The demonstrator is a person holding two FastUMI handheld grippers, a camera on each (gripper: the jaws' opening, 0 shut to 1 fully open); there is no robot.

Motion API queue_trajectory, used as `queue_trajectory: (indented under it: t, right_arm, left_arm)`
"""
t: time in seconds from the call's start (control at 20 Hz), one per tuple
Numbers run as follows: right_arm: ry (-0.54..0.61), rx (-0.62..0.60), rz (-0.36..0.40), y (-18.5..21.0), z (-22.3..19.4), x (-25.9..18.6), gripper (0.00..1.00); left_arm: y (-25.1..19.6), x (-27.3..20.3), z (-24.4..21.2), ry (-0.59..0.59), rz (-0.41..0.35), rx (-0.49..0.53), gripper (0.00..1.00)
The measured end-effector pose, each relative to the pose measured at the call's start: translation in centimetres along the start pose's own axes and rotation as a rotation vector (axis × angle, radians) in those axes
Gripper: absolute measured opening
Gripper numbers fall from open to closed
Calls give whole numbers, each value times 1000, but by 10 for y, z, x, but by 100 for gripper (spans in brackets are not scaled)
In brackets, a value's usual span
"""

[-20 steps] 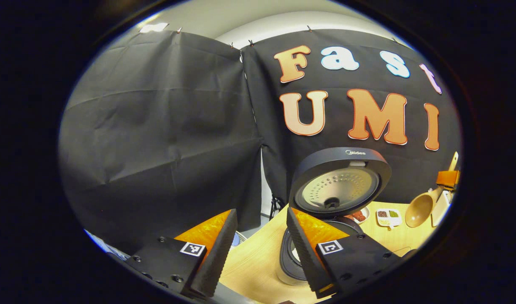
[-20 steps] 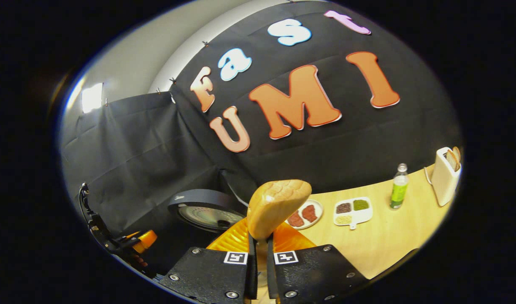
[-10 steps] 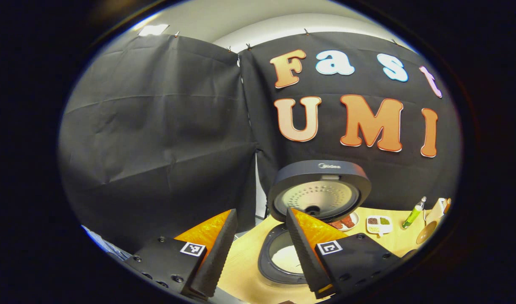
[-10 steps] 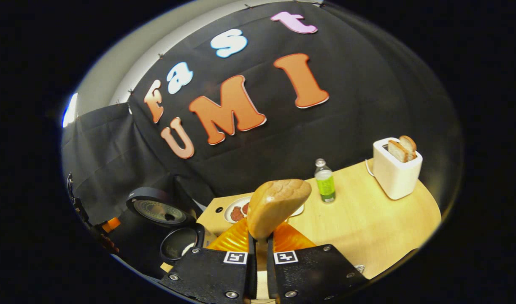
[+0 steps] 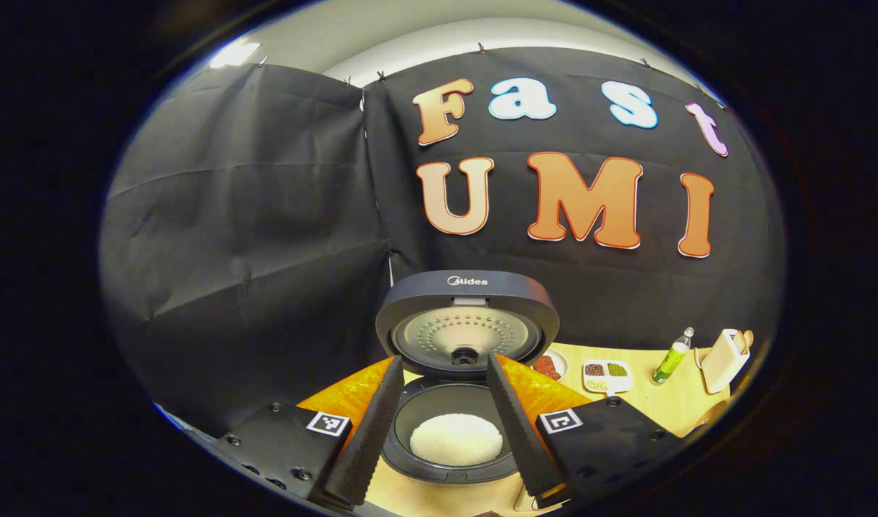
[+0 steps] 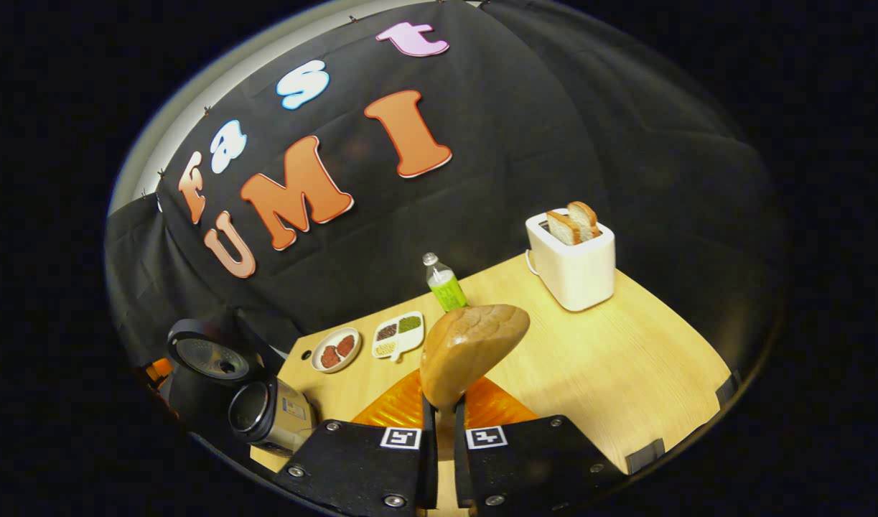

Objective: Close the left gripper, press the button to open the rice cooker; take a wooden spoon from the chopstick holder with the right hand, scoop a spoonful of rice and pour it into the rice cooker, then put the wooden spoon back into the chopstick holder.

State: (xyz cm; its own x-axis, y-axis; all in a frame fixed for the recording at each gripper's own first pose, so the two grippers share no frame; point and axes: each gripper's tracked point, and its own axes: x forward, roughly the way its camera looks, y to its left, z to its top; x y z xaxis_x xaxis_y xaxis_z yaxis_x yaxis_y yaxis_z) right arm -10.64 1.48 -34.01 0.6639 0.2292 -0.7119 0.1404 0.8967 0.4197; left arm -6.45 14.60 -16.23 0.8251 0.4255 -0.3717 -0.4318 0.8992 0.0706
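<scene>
The dark rice cooker (image 5: 449, 431) stands with its lid (image 5: 467, 319) raised, and a heap of white rice (image 5: 456, 438) lies in its pot. My left gripper (image 5: 444, 431) is open and holds nothing; the pot shows in the gap between its fingers, farther off. In the right gripper view the cooker (image 6: 266, 409) sits at the lower left on the wooden table (image 6: 625, 359). My right gripper (image 6: 442, 438) is shut on the handle of the wooden spoon (image 6: 471, 348), whose bowl stands up above the fingers. I cannot tell whether the bowl carries rice.
A white toaster (image 6: 571, 262) holding two bread slices stands at the back right of the table. A green bottle (image 6: 446, 287), a white divided dish (image 6: 398, 335) and a round plate (image 6: 336, 350) with red pieces line the back edge. Black cloth walls enclose the table.
The left gripper view has swung so the open cooker now sits centred between its fingers. My right gripper, still holding the spoon, has turned right, away from the cooker and toward the toaster.
</scene>
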Motion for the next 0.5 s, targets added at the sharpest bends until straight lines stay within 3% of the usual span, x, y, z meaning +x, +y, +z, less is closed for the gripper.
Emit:
queue_trajectory:
  t: [0.5]
  right_arm:
    - [64,-1,-98,-31,-57,-3,9]
  left_arm:
    - [12,7,23,-20,10,10,76]
